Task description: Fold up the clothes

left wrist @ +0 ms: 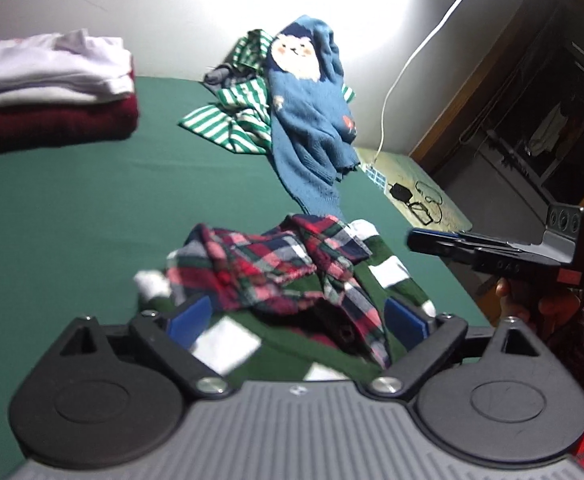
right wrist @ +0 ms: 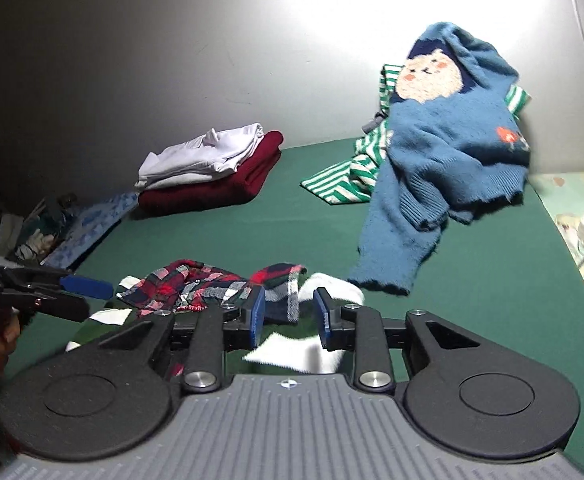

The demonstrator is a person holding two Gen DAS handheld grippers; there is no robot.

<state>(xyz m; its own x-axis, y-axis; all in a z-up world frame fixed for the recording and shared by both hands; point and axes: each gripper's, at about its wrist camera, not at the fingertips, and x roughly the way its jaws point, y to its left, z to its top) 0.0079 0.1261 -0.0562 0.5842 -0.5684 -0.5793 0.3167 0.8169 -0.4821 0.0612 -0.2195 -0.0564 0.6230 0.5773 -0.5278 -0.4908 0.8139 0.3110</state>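
a: in the left wrist view, the left gripper (left wrist: 296,318) is hanging with jaws wide apart right over the plaid shirt (left wrist: 267,264), which is lying crumpled on the green sweater (left wrist: 292,344).

b: in the right wrist view, the right gripper (right wrist: 289,314) is sitting partly open, gripping nothing, at the shirt's right end; the left one is nearer its middle.

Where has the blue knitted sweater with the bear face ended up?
The blue knitted bear-face sweater lies crumpled at the far right of the green table cover, against the wall, draped over a green-and-white striped garment.
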